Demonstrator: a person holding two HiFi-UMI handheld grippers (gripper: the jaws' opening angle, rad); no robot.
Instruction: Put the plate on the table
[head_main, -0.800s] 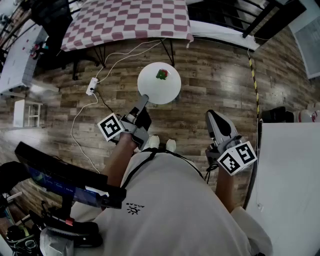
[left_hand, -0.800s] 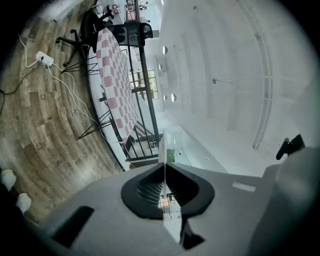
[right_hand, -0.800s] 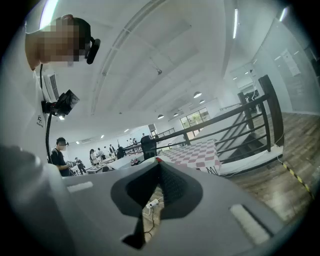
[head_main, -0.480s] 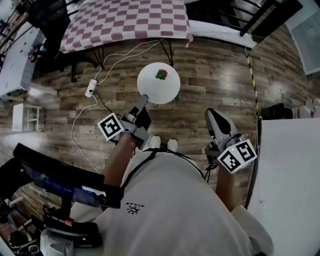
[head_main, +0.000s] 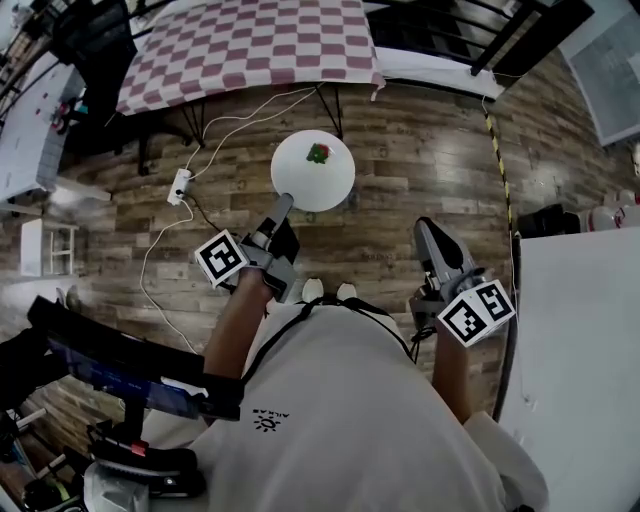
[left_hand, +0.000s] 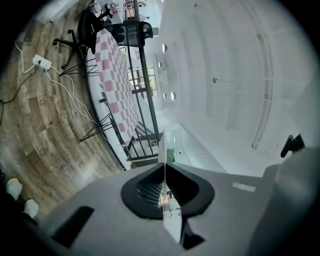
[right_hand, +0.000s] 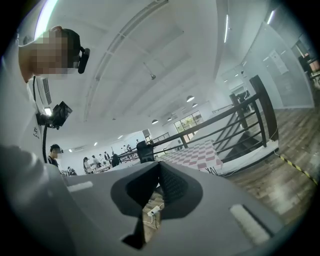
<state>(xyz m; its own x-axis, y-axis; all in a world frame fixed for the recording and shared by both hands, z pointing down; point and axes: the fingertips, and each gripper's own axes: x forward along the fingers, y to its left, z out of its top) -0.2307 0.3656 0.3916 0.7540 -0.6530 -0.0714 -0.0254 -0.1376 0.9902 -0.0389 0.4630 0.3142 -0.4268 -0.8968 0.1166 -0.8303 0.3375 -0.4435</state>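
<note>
A round white plate hangs level above the wooden floor, with a small green and red item on its far half. My left gripper is shut on the plate's near rim. In the left gripper view the plate shows edge-on, clamped where the left gripper closes. The table with the pink checkered cloth stands just beyond the plate. My right gripper is shut and holds nothing, off to the plate's right. In its own view the right gripper points at the table.
A power strip with white cables lies on the floor left of the plate. A black chair stands at the table's left end and a black railing behind it. A white surface fills the right edge.
The plate in the left gripper has drifted slightly left in the head view, still gripped by its rim. The right gripper has hardly moved.
</note>
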